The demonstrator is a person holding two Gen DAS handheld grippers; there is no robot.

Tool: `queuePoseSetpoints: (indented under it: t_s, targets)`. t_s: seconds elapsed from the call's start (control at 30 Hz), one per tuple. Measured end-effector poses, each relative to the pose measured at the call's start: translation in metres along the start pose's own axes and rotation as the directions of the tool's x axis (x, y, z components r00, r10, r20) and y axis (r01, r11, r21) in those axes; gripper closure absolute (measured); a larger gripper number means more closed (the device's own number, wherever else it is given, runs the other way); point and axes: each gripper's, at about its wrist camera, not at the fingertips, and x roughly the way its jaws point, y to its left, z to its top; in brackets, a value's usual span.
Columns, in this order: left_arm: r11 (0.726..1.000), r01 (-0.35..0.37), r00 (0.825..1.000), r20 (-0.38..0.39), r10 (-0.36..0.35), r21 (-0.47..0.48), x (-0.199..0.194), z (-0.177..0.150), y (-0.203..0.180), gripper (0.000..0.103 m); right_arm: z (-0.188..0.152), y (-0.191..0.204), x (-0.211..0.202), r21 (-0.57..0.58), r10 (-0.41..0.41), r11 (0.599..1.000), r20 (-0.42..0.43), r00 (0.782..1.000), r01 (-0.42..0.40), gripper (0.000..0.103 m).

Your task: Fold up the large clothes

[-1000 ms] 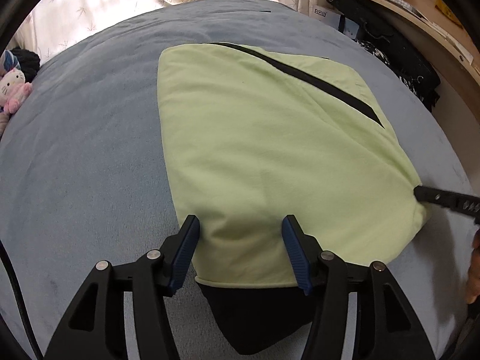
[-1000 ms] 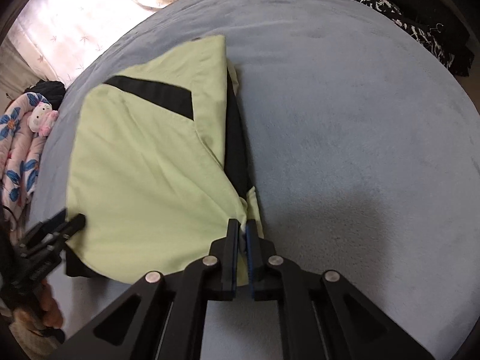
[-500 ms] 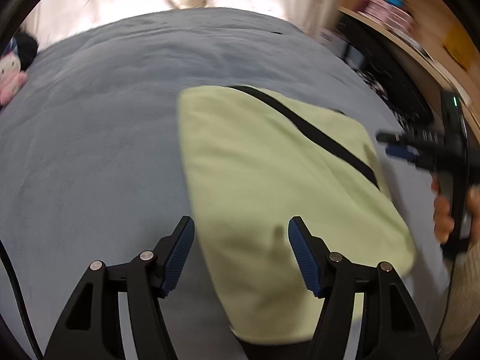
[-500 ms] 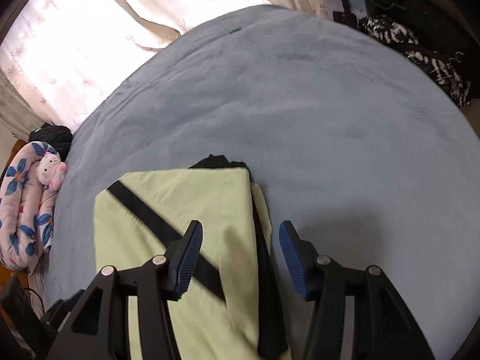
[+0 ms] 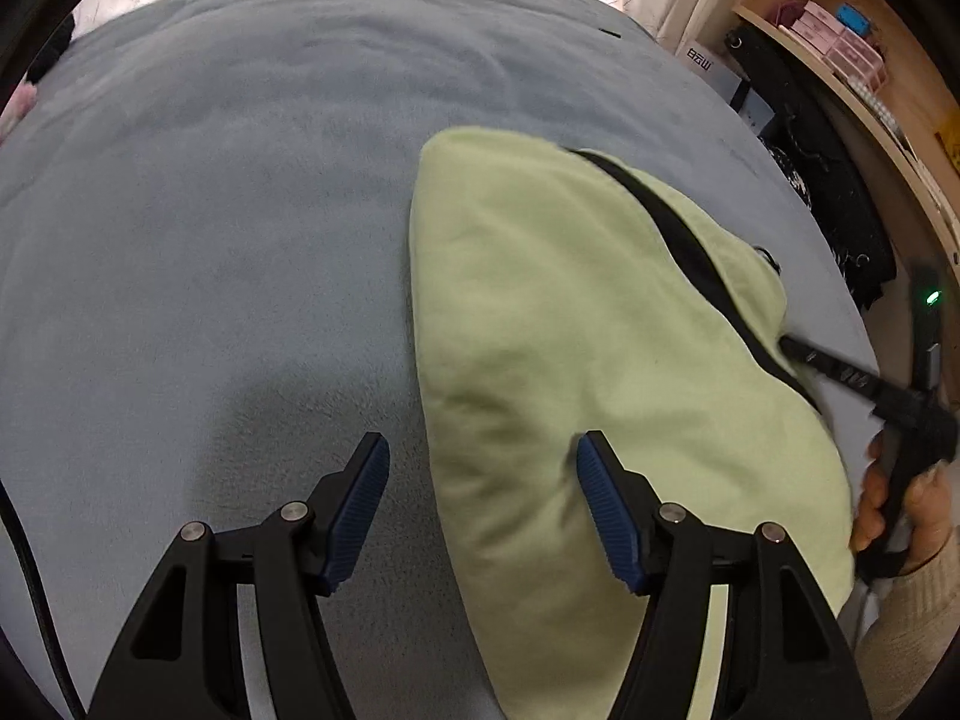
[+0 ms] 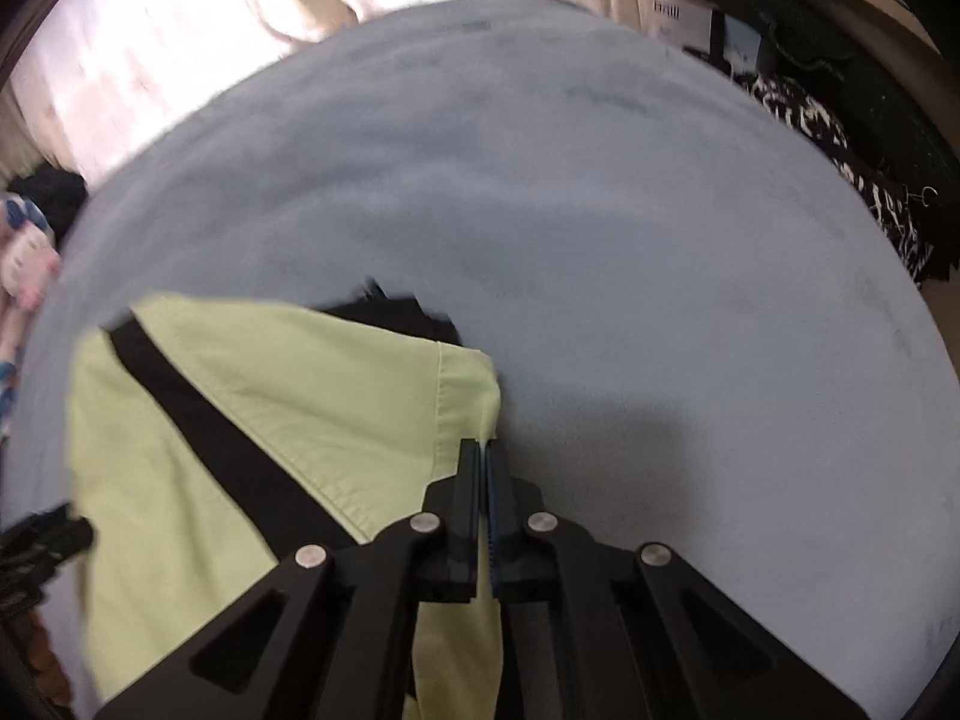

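Right gripper [image 6: 483,450] just snapped closed, pinching the green garment's [image 5: 570,372] right corner on the blue bed [image 5: 210,210] for another fold, left gripper [image 5: 483,504] spread wide, straddling its left edge.

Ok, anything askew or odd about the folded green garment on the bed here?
Slightly. The green garment isn't squared up: a black layer pokes out past its far edge, and the corner by the shut right gripper is bunched. Nothing looks spilled or damaged on the blue blanket.
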Motion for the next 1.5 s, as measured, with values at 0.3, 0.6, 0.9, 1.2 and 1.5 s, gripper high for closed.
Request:
queuePoseSetpoints:
  t_s: [0.3,0.6,0.9,1.2,1.5]
  targets:
    - [0.996,-0.082,0.996,0.048,0.080,0.044,-0.024,-0.006,-0.015,0.040,-0.003,-0.007,-0.044,0.067,0.030,0.997,0.064,0.997,-0.034,0.099]
    - [0.998,-0.050,0.994,0.095,0.046,0.038,-0.088,-0.026,-0.038,0.039,-0.034,-0.013,-0.119,0.092,0.059,0.993,0.120,0.991,-0.070,0.083]
    - [0.992,-0.005,0.991,0.132,-0.012,0.126,-0.167,-0.069,-0.065,0.038,-0.073,-0.009,-0.204,0.006,0.093,0.995,0.128,0.987,-0.095,0.073]
    - [0.994,-0.028,0.984,0.179,0.009,0.106,-0.222,-0.085,-0.069,0.038,-0.095,-0.001,-0.295,-0.106,0.064,0.993,0.197,0.978,-0.043,0.026]
    - [0.999,0.035,0.991,0.127,-0.038,0.027,-0.187,-0.081,-0.053,0.033,-0.083,-0.021,-0.248,-0.051,0.216,0.976,0.088,0.972,-0.212,0.022]
